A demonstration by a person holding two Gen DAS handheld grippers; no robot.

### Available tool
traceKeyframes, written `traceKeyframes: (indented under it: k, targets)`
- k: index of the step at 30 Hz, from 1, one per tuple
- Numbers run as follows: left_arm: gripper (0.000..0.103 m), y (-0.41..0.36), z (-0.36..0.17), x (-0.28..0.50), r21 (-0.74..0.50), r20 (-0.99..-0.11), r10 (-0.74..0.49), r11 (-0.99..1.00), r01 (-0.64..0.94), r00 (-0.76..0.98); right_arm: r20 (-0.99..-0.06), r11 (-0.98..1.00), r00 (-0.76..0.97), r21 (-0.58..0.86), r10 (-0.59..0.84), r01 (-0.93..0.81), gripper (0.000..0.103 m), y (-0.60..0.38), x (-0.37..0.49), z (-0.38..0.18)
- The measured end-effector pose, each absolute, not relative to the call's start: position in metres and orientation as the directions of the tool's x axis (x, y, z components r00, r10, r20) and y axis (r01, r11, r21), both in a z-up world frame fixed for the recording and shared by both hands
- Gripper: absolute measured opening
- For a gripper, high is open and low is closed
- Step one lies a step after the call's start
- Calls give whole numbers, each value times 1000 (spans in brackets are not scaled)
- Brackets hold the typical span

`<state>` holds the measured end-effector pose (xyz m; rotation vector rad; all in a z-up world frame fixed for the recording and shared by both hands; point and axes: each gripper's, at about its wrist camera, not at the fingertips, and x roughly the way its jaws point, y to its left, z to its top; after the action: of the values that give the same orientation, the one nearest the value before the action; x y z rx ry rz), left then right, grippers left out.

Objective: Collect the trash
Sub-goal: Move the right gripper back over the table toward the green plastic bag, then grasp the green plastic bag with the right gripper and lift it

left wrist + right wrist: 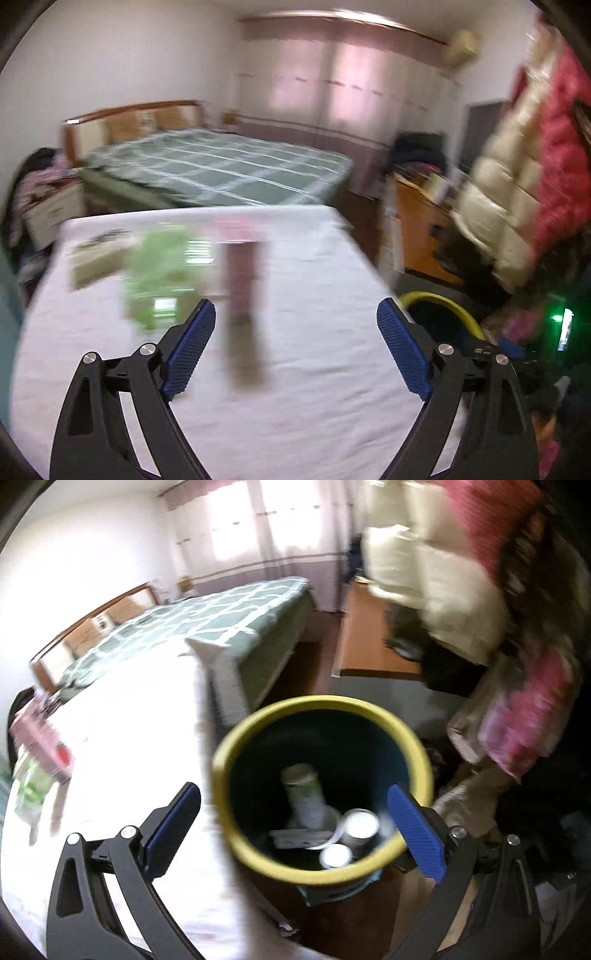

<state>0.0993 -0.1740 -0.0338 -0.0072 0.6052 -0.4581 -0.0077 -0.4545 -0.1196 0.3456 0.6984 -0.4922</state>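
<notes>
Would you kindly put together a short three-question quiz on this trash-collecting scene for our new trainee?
1. True or false: the left gripper is shut on a piece of trash.
2. Multiple choice: the right gripper hangs over which thing? A) the green checked bed B) the yellow-rimmed bin C) the pink box
3. Fill in: beside the dark brown stick-shaped item on the white table lies a ____ packet.

Key: 1 false, both grippers are open and empty; 2 B, with cans and a bottle already inside; 3 green.
</notes>
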Motion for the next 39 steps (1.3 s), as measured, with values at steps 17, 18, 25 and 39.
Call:
traceKeyframes:
  k: [17,18,25,39]
  targets:
    - [89,6,-43,100,-71,-505,-105,994,80,857,-647,990,762,122,31,64,94,-239,100,-90]
    - [89,10,-43,100,-72,-504,-102,995,75,857,-649,992,759,125,54,36,90,-227,106,-88]
    - [89,28,-46,104,-85,-504,-70,996,31,861,-680,987,718,140,149,-73,85,-166,152,-87]
    - [89,42,-57,113,-114,-517,-82,993,27,852,-747,999,663,-54,-45,6,81,-122,258,-98]
